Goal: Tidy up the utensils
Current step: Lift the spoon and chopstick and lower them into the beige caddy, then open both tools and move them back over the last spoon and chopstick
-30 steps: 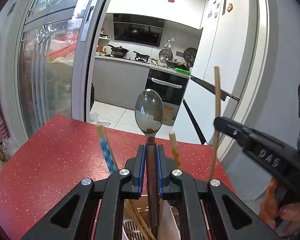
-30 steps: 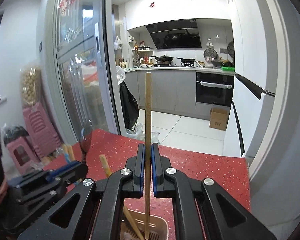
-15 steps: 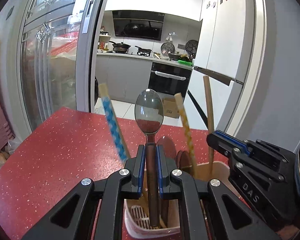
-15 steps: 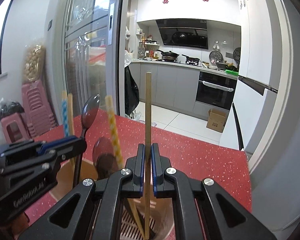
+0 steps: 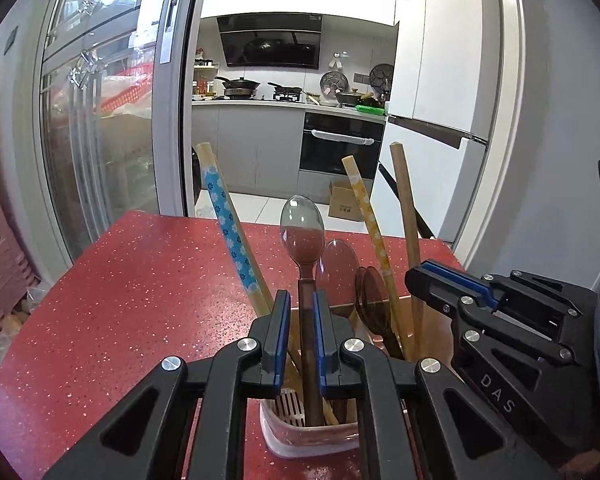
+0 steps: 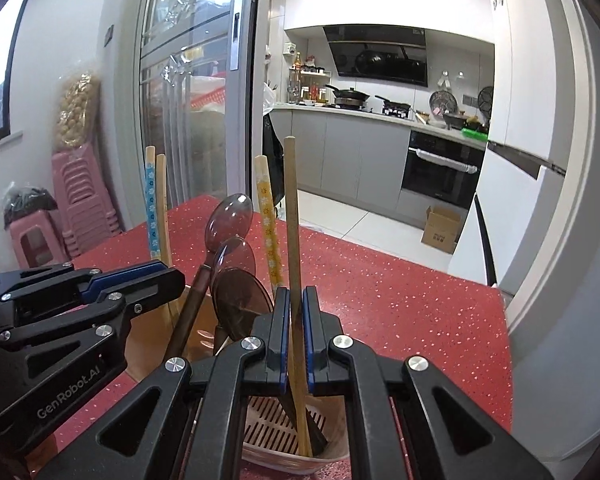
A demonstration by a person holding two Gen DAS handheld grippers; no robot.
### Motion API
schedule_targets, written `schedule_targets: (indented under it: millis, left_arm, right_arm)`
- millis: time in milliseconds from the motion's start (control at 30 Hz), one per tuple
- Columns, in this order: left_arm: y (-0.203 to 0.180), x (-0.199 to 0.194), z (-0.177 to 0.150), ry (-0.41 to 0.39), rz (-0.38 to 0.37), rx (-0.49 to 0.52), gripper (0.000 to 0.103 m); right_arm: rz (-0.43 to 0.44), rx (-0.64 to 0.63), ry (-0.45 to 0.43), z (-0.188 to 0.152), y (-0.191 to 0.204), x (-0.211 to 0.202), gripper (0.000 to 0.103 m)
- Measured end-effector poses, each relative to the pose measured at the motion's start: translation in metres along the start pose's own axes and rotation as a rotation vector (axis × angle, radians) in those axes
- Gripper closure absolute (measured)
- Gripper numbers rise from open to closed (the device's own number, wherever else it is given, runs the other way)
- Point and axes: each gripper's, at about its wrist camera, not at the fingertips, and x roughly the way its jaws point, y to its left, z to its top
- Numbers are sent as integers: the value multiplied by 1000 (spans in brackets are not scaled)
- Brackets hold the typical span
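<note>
I found the holder point(image 5: 308, 436) standing on the red table point(image 5: 132, 288), directly below both grippers. In the left wrist view my left gripper point(image 5: 300, 336) was clenched on the brown handle of a spoon point(image 5: 302, 236), bowl at twelve o'clock, handle end down inside the holder. The pads pressed on the handle from both sides.

In the right wrist view my right gripper point(image 6: 295, 332) was clenched on a plain chopstick point(image 6: 293, 216), upright, its lower end inside the holder point(image 6: 332, 458) on the slotted floor.

Other utensils stood in the holder. A blue-patterned chopstick point(image 5: 228, 232) leaned toward eleven o'clock of the spoon. A yellow-patterned chopstick point(image 5: 370, 232) leaned toward one o'clock. Two more brown spoons point(image 5: 338, 268) stood just beside the held one, at about two o'clock, bowls up.

From the left wrist view the right gripper point(image 5: 432, 284) sat at three o'clock, near the holder's rim. From the right wrist view the left gripper point(image 6: 140, 280) sat at nine o'clock.

Beyond the table, at twelve o'clock, I noted a kitchen with an oven point(image 5: 342, 148) and a cardboard box point(image 5: 346, 204) on the floor. Pink stools point(image 6: 80, 196) stood at ten o'clock in the right wrist view.
</note>
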Motion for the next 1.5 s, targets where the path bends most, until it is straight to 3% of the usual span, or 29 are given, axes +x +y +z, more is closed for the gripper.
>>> schedule_targets:
  millis: [133,200,233,667,967,1300,1333,1367,1400,1500]
  left_arm:
    - [0,-4,0,-3,2,2,64]
    - [1,-7,1,-7,6,-6,64]
    - [2,-9,1,-10,8,-11,64]
    - [16,-49,-8,-10,8,-45,63]
    - [53,-73,-91,236,33,-123,63]
    - [58,-103,-163,374,20,-172,63]
    - [54,-104,-168,379,19,-163,60]
    - [53,-105,-170,383,19,-156,27]
    - [52,-107,-174,386,21,-155,2]
    - [47,-119,-182,347,27,-155,0]
  right_arm:
    - [24,22,30,1,-5,3,93]
    - [39,33,47,1,-7,4,75]
    - [42,39,49,1,-8,3,71]
    - [63,173,34,2,-22,-41,60]
    - [98,269,130,-37,-13,-71,53]
    - [83,397,394,-119,7,-79,52]
    - [78,398,414,-126,10,-80,52]
    - [71,397,438,-135,14,-81,52]
    - [66,399,458,-142,18,-82,52]
    - [58,408,509,-158,27,-84,52]
